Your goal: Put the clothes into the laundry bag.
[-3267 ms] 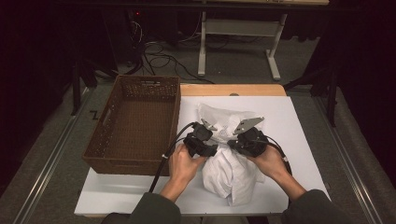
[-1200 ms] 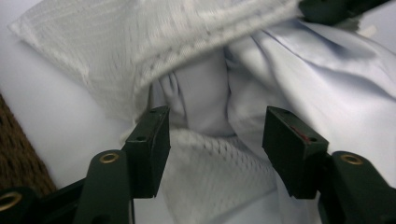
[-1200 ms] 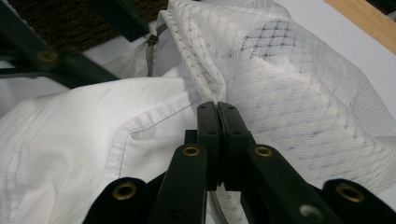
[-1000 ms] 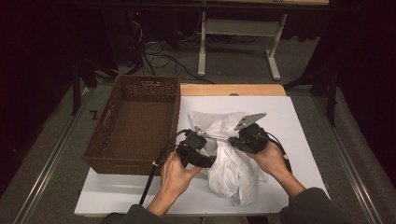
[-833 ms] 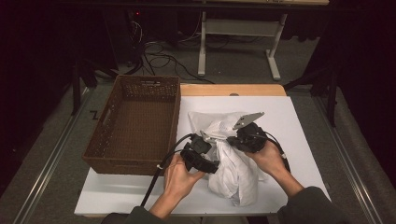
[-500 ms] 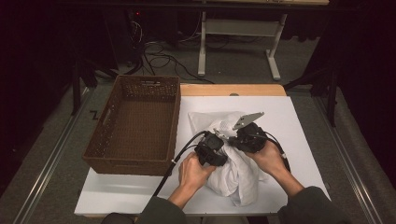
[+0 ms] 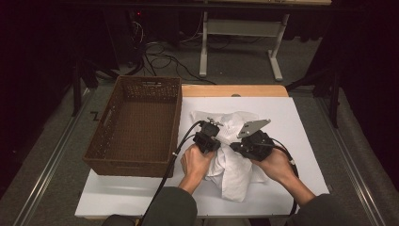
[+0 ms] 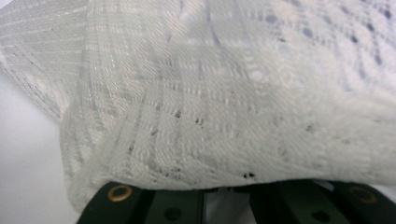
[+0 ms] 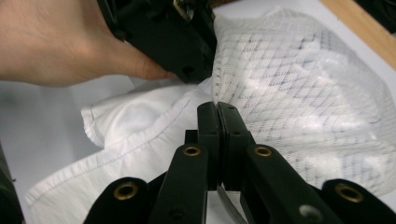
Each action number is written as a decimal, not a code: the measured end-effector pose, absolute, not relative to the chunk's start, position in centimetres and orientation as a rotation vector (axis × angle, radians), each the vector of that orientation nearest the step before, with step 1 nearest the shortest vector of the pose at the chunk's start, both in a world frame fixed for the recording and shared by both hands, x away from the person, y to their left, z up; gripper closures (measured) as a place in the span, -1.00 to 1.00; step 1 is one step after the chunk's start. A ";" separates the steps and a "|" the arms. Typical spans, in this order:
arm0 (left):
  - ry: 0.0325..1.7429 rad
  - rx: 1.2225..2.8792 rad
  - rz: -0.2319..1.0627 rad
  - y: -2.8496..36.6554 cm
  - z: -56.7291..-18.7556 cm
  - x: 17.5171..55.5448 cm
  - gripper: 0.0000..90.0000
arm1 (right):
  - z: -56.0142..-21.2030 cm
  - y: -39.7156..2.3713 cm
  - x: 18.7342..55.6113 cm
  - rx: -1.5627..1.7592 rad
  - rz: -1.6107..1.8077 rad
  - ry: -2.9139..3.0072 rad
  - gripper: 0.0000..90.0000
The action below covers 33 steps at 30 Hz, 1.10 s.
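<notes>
A crumpled white garment (image 7: 233,176) with a lace part lies on the white table (image 7: 301,117). My left gripper (image 7: 215,135) sits low on the garment's upper left, close to the right one. In the left gripper view the lace fabric (image 8: 224,93) drapes over its jaws and hides the tips. Those jaws have just been closing with cloth between them. My right gripper (image 7: 234,146) is shut on the garment's lace edge (image 9: 217,99), with its jaws (image 9: 217,135) pressed together. The left hand (image 9: 60,42) and left gripper (image 9: 163,32) are right beyond it.
A brown wicker basket (image 7: 134,162) stands on the table's left half, touching no cloth. A black cable (image 7: 164,176) trails from the left gripper along the basket's right side. The table's wooden far edge (image 7: 235,90) lies behind the garment.
My left gripper has moved right from the garment's left side onto the cloth, ending beside the right gripper. The right gripper has stayed put, and the garment has bunched slightly.
</notes>
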<state>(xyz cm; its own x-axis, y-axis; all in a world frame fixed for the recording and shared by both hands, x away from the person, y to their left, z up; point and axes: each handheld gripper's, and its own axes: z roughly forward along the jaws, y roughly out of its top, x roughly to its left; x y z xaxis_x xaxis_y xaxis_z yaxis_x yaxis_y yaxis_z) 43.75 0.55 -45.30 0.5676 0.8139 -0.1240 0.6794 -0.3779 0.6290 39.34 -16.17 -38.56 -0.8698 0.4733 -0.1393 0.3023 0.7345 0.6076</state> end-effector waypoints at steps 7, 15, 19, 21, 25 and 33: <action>1.149 2.182 0.238 2.3 -43.9 41.7 0.27 | -40.4 -16.1 40.6 0.675 0.844 2.678 1.00; 1.045 2.193 0.172 4.0 -42.4 38.2 -0.06 | -41.0 -15.8 41.5 0.715 0.796 2.684 0.99; 0.975 2.252 0.198 2.6 -42.5 36.8 -0.20 | -41.4 -15.6 42.0 0.743 0.783 2.683 0.99; 0.959 2.289 0.203 1.6 -43.2 36.6 -0.29 | -41.5 -15.4 42.1 0.758 0.790 2.683 0.99; 0.960 2.333 0.236 -0.1 -44.7 37.1 -0.25 | -41.5 -15.4 42.1 0.744 0.780 2.687 0.99; 0.994 2.263 0.213 -0.9 -46.3 39.4 0.57 | -41.4 -15.9 42.2 0.744 0.797 2.695 0.99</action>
